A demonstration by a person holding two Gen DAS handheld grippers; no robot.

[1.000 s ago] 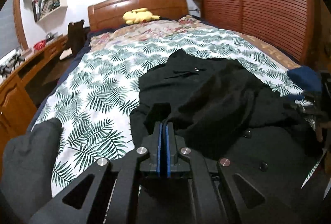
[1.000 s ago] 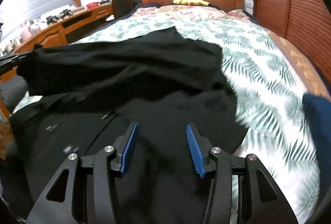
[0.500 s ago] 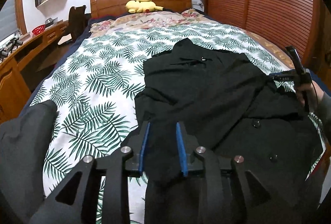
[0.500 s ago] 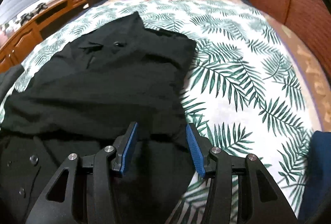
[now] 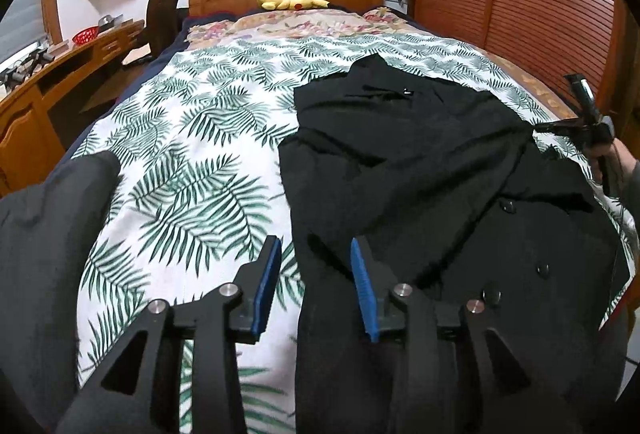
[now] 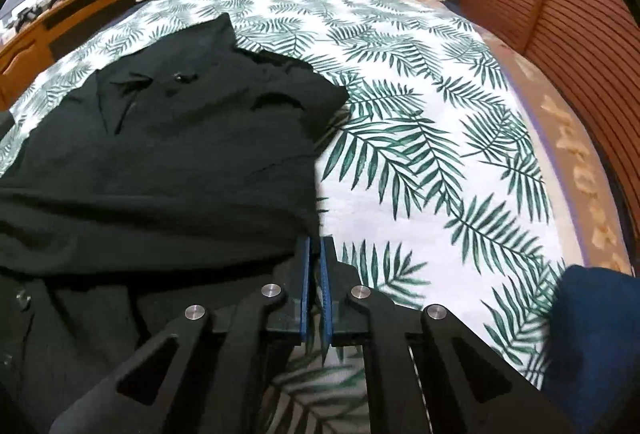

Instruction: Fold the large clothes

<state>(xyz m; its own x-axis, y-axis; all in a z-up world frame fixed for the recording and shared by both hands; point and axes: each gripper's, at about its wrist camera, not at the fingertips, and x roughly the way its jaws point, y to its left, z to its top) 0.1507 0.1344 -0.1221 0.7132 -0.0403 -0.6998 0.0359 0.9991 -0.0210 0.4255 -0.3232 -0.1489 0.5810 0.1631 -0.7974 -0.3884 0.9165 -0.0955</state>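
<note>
The black coat [image 5: 420, 161] is lying on the bed [image 5: 192, 137], its top part folded over. A second ago the left gripper [image 5: 316, 286] had its fingers pinched shut; now they are opening about a third of the way, with the coat's edge between them but not squeezed. The right gripper [image 6: 316, 290] was half open; now its fingers are shutting tight at the coat's edge at 3 o'clock, probably pinching cloth. It seems that one fold is done and the next grab is starting.
</note>
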